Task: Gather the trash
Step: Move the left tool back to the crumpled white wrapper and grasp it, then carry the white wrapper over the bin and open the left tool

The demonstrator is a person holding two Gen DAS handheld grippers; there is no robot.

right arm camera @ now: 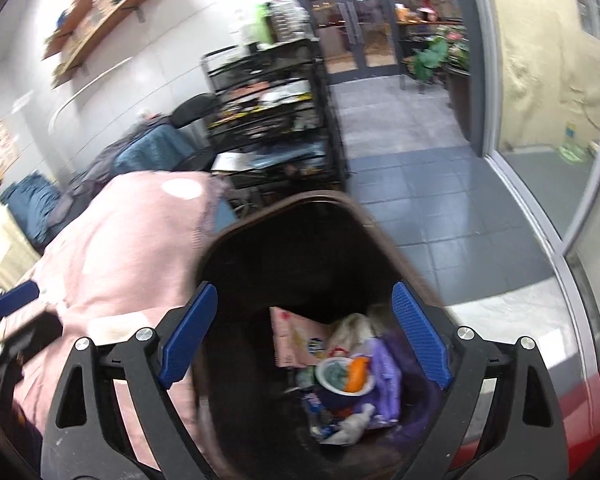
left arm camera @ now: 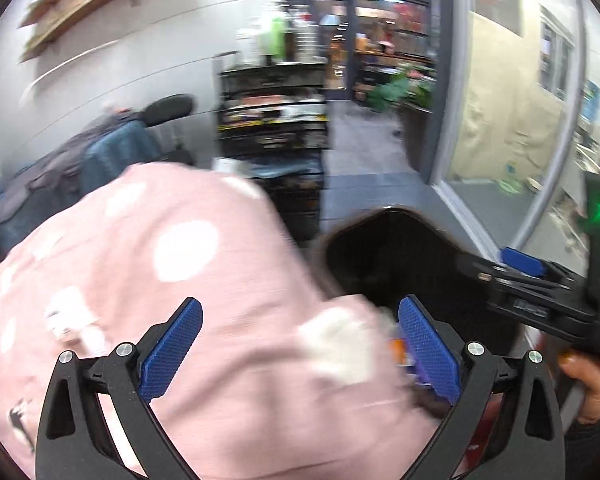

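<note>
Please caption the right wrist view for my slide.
Open right gripper above a dark trash bin holding wrappers, beside pink spotted fabric.

White panelled wall (right arm camera: 168, 60) with wooden shelf (right arm camera: 100, 20), black rack (right arm camera: 276, 120), grey tiled floor (right arm camera: 428, 184), glass doors (right arm camera: 348, 20).

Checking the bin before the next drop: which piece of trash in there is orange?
The small orange piece lying in the white bowl; the flat packet is pink, the wrapper purple.
</note>
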